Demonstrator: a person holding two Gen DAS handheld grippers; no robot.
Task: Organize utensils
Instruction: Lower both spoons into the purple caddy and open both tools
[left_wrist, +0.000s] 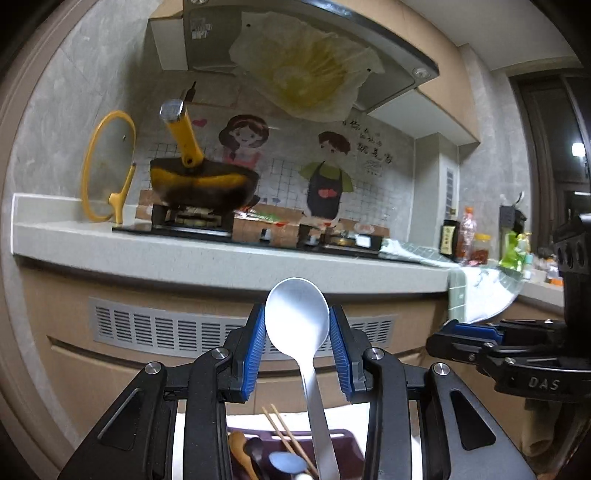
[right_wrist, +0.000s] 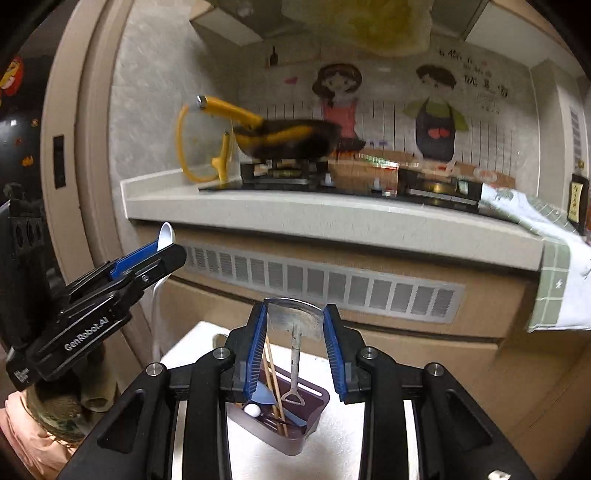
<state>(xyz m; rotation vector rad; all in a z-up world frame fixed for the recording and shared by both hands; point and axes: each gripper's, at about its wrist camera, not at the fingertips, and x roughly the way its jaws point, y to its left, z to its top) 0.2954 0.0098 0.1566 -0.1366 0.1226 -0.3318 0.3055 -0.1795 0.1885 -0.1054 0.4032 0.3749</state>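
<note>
Left wrist view: my left claw grips a white spoon by its bowl, handle hanging over the dark utensil caddy below. My right claw pinches a metal spatula by its blade. Both utensils look lifted clear; next I judge each needs lowering into its own compartment. Chopsticks and small spoons already crowd the caddy on the white tabletop.

Glossy white plastic spoon, dull scuffed metal spatula, wooden chopsticks
</note>
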